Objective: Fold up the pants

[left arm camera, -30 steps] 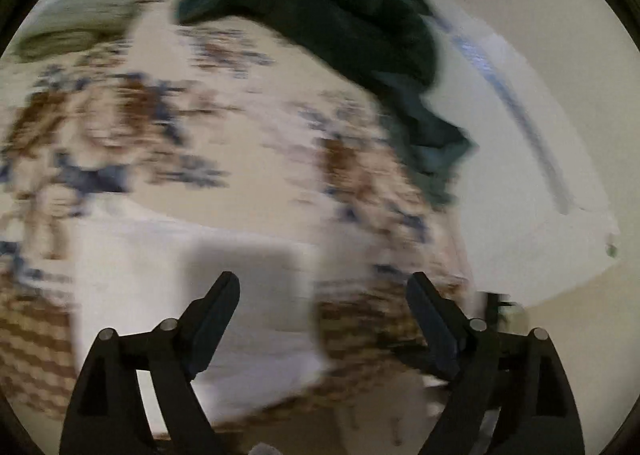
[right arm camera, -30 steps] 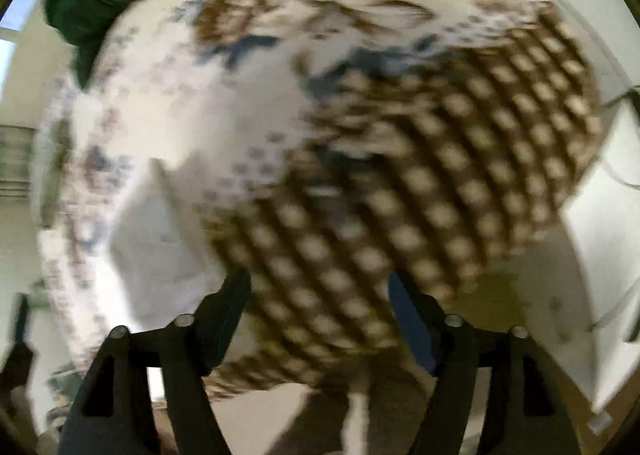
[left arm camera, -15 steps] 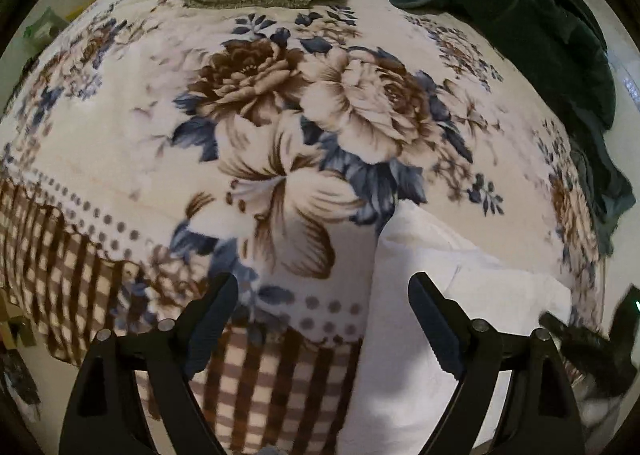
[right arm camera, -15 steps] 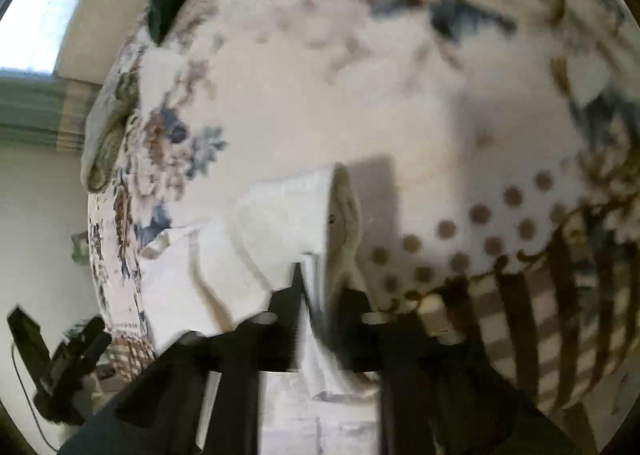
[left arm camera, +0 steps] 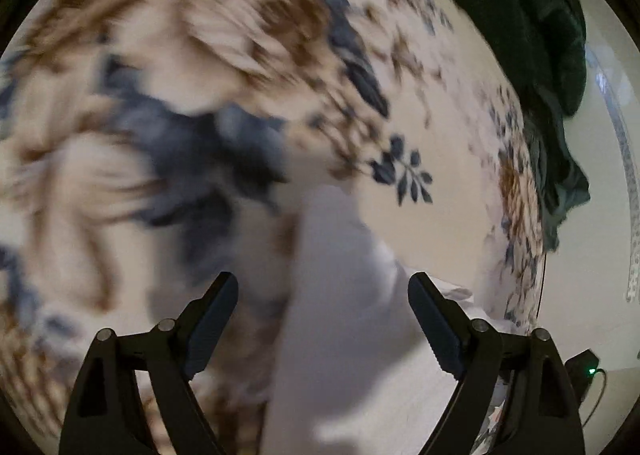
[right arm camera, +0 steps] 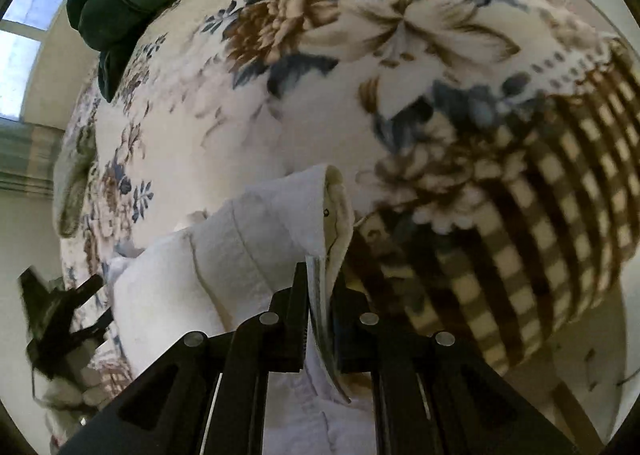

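White pants (right arm camera: 260, 223) lie on a floral blanket (right arm camera: 320, 75) spread over a bed. In the right wrist view my right gripper (right arm camera: 320, 275) is shut on an edge of the pants, and the cloth rises in a fold from between its fingers. My left gripper (left arm camera: 322, 287) points steeply down over another part of the white pants (left arm camera: 352, 295). Its jaws are closing with the cloth between them, and the pads do not visibly press on it. The left gripper (right arm camera: 60, 307) also shows at the far left of the right wrist view.
A dark green garment (left arm camera: 520, 35) is heaped at the far edge of the bed. A folded grey-green towel (right arm camera: 72, 183) lies near the other side. The blanket's brown checked border (right arm camera: 560, 215) hangs over the bed's edge. A window (right arm camera: 20, 47) is behind.
My right gripper went from open to shut on the pants' edge and lifted it. My left gripper dropped close over the white cloth and its jaws narrowed.
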